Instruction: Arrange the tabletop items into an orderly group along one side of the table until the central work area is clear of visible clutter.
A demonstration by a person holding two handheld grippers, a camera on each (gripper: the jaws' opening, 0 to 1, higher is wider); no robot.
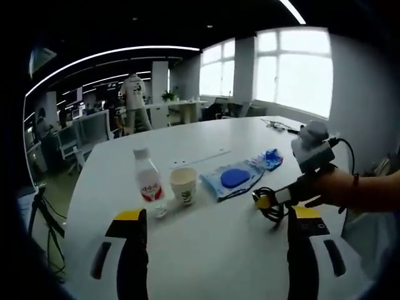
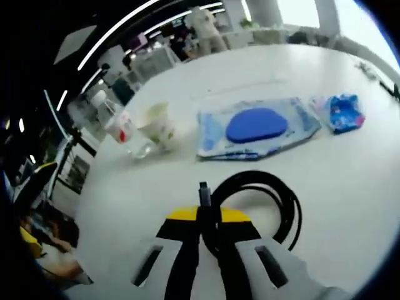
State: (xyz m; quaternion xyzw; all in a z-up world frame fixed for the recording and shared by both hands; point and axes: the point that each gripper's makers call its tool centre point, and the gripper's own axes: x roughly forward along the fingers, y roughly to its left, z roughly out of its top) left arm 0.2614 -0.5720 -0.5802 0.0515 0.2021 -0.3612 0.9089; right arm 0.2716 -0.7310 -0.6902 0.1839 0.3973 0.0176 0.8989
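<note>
Bright windows, perhaps office desks

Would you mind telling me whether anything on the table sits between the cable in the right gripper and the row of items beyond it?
Nothing visible does. The right gripper is shut on the black cable, and bare white table lies between it and the wet-wipes pack, paper cup and water bottle.

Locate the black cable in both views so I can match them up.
Left gripper view: the black cable sits right of centre, pinched in the right tongs, just below the blue wipes pack.
Right gripper view: the cable coils at lower centre, held between the closed jaws, in front of the wipes pack.
Shared landmark: the paper cup beside the water bottle.
</note>
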